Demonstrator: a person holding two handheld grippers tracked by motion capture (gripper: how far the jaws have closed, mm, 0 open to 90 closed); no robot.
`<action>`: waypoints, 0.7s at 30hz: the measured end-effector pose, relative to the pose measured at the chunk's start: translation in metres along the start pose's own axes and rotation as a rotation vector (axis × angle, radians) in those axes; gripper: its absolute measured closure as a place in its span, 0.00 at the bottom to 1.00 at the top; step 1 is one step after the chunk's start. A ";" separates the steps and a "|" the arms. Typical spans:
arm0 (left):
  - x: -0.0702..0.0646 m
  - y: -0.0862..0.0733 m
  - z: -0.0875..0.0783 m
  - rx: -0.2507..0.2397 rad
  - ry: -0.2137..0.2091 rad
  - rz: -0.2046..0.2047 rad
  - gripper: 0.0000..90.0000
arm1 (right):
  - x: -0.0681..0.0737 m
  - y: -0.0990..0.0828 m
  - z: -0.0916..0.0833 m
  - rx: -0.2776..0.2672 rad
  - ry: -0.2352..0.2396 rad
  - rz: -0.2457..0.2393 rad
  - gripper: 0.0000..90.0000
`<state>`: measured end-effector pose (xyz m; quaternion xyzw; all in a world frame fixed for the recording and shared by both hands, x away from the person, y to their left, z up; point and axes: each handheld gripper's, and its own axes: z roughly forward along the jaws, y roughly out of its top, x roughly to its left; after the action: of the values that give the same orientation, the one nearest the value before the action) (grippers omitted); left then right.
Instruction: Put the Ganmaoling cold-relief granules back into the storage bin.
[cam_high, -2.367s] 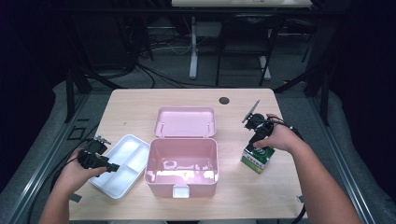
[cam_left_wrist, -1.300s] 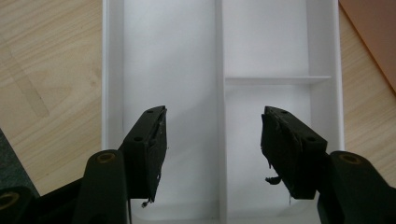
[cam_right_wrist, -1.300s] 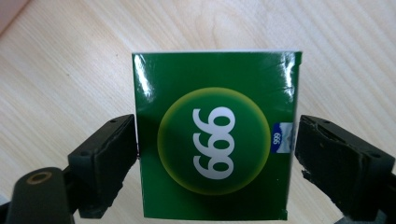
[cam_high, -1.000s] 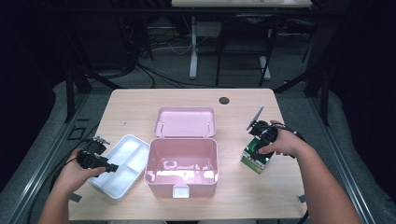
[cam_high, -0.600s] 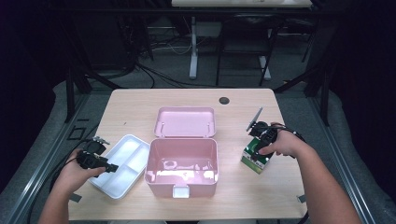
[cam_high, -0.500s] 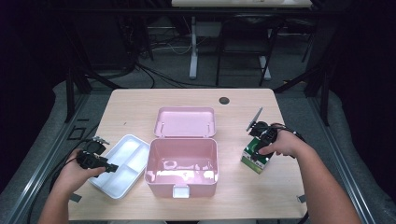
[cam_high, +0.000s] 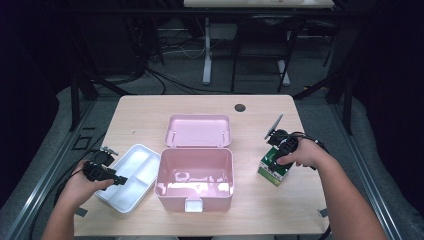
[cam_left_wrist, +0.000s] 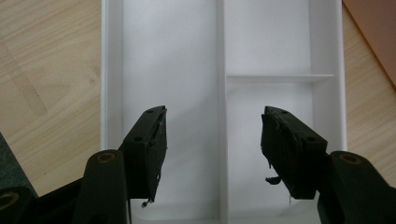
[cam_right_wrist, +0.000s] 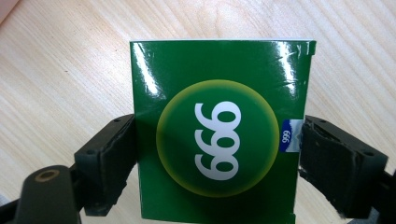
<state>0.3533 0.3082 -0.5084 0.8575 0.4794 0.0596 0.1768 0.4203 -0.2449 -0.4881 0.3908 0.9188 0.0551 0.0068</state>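
Since 2.4 s ago, right gripper has dropped onto green box, right of pink case on counter. Left gripper: jaws wide over white tray. Right gripper view: jaws flank box sides, touching.

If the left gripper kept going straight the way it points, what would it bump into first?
Probably the white tray. The left gripper is open and points straight down at it, jaws either side of the long divider, so that ridge would likely be met first, though depth is hard to judge.
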 end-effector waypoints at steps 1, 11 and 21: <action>0.000 0.000 0.000 0.000 0.000 0.000 0.46 | 0.000 0.000 0.000 0.000 0.000 0.000 0.17; 0.000 0.000 -0.001 0.000 -0.001 -0.003 0.46 | 0.001 0.001 -0.001 0.010 -0.006 0.002 0.17; 0.000 0.000 -0.001 -0.001 0.000 -0.003 0.46 | 0.004 0.002 -0.001 0.018 0.015 -0.012 0.17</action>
<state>0.3528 0.3088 -0.5080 0.8568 0.4806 0.0596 0.1774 0.4193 -0.2409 -0.4867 0.3848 0.9217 0.0495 -0.0032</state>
